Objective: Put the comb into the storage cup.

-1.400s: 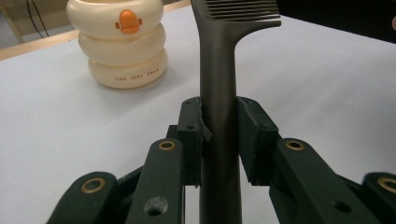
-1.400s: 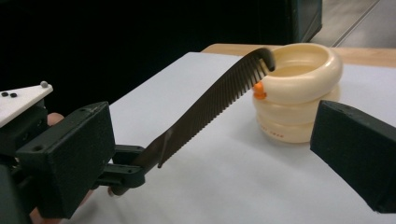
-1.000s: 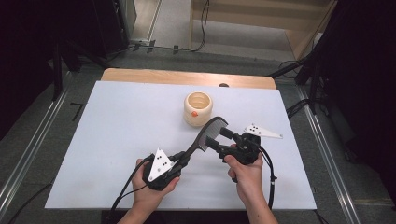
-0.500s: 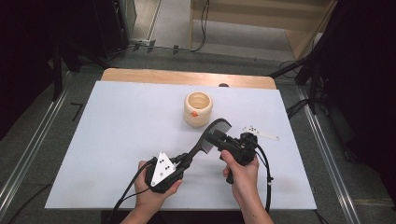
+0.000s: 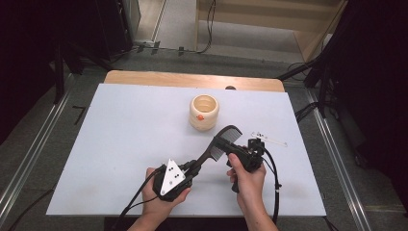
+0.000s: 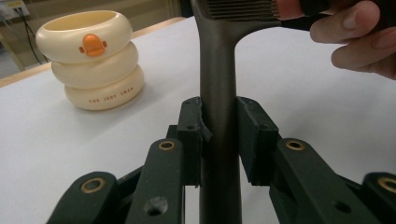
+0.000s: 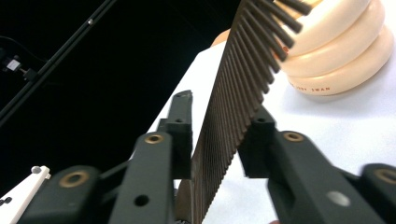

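Near the front edge of the worktop (image 5: 120, 125), in the high view, both hands share one comb (image 5: 217, 144). The left gripper (image 5: 185, 169) has the handle end, so the comb is carried clear of the surface and slants up toward the far right. The right gripper (image 5: 234, 150) meets the toothed head from the other side; two holds, one at each end, would keep the comb from swinging. A cream pot (image 5: 204, 111) stands just beyond the comb's head, nearer the far edge, apart from both grippers.

From the left gripper view, the jaws are clamped on the comb's handle (image 6: 218, 102), pads pressed to either side, with the shaft running straight up between them. That firm hold is what steadies the comb for the other hand (image 6: 359, 37), whose fingers show by the teeth at top right. The pot (image 6: 91, 58) sits off to the left.

From the right gripper view, the jaws have just been closing with the teeth (image 7: 238, 93) between them. The right pad looks to touch the comb; the left pad stands a little off it, so I judge the grip not yet made.
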The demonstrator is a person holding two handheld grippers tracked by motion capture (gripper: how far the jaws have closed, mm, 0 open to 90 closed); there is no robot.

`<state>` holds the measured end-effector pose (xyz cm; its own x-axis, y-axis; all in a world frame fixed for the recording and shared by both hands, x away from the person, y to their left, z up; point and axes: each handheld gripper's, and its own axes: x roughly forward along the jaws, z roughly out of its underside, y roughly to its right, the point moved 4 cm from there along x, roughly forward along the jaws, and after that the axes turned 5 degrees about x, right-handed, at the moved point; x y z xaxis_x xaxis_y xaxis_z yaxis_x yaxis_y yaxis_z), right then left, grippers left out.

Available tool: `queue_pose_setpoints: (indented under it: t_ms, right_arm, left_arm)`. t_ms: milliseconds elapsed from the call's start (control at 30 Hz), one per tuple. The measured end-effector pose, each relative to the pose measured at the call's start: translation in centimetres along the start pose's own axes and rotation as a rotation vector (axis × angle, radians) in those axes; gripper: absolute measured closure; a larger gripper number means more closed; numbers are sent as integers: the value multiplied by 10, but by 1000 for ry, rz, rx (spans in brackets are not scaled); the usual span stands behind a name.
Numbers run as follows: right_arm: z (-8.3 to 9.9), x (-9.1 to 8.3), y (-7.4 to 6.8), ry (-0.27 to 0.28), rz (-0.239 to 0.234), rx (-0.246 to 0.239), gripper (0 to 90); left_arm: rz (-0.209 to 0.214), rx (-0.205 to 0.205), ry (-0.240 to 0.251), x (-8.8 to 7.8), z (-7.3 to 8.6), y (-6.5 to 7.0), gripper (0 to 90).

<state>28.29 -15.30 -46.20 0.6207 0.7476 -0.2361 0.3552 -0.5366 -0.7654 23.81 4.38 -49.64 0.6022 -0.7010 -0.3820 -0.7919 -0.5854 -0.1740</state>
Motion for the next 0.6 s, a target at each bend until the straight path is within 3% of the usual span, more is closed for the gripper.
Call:
queue_pose_setpoints:
  t_ms: [167,333,467,600]
  right_arm:
    - [2,0,1,10,1,4,783]
    - [2,1,1,6,-70,36,824]
    - [3,1,-1,0,-76,9,826]
    - [2,0,0,9,-76,-3,826]
  left_arm:
    - [2,-2,2,0,0,0,721]
    - [15,-17,-10,3,1,0,720]
    - [42,-47,-16,5,2,-1,703]
    - [64,-65,-8,6,2,-2,467]
